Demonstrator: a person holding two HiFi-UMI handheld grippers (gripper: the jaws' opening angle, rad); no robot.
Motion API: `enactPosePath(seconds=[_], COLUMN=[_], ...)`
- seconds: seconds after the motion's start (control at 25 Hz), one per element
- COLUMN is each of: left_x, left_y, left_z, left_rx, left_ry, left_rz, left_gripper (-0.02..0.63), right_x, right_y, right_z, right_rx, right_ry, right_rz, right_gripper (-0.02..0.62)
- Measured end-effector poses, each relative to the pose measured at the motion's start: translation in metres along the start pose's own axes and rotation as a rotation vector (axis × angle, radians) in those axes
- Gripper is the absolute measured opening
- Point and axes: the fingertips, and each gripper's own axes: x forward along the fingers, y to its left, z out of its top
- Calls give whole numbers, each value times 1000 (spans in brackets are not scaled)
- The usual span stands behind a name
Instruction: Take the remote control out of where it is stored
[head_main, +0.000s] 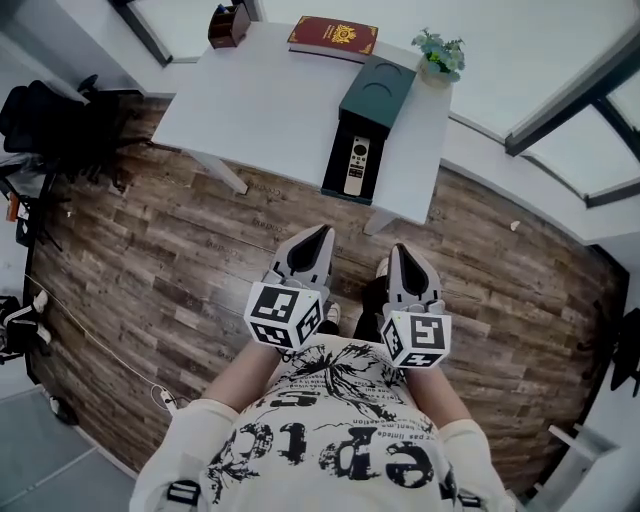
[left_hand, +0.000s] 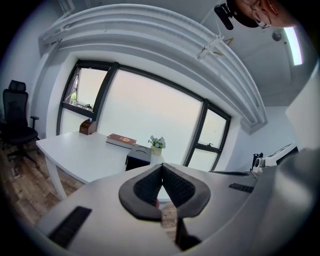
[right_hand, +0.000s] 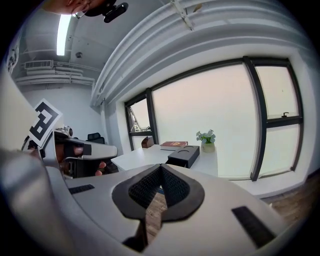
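Observation:
A pale remote control (head_main: 357, 165) lies in the open front half of a long dark green box (head_main: 366, 125) on the white table (head_main: 260, 110). The box's lid covers its far half. Both grippers hang over the wooden floor, well short of the table, close to the person's body. My left gripper (head_main: 324, 232) is shut and holds nothing; its tips (left_hand: 161, 166) touch. My right gripper (head_main: 396, 249) is shut too, also without load, with tips (right_hand: 160, 167) together. The box (left_hand: 138, 155) shows far ahead in the left gripper view and again, as the box (right_hand: 184, 155), in the right gripper view.
On the table stand a red book (head_main: 333, 37), a small potted plant (head_main: 441, 55) and a brown holder (head_main: 228, 25). A black office chair (head_main: 45, 125) stands left of the table. Windows run behind it. Wooden floor (head_main: 150, 270) lies between me and the table.

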Motion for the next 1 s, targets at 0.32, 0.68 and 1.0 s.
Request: enactPosePath(seconds=[0.32, 0.68, 1.0], left_x=[86, 177, 217], left_y=[21, 48, 57], left_z=[34, 25, -19], left_rx=[40, -59, -121], left_ry=[-60, 3, 146], left_rz=[160, 339, 347], left_gripper=[11, 11, 11], right_x=[96, 190, 236], right_y=[-66, -136, -156], right_z=[36, 54, 36], right_rx=[-42, -86, -99], right_ry=[11, 86, 170], right_rz=[132, 297, 355], right_gripper=[3, 3, 3])
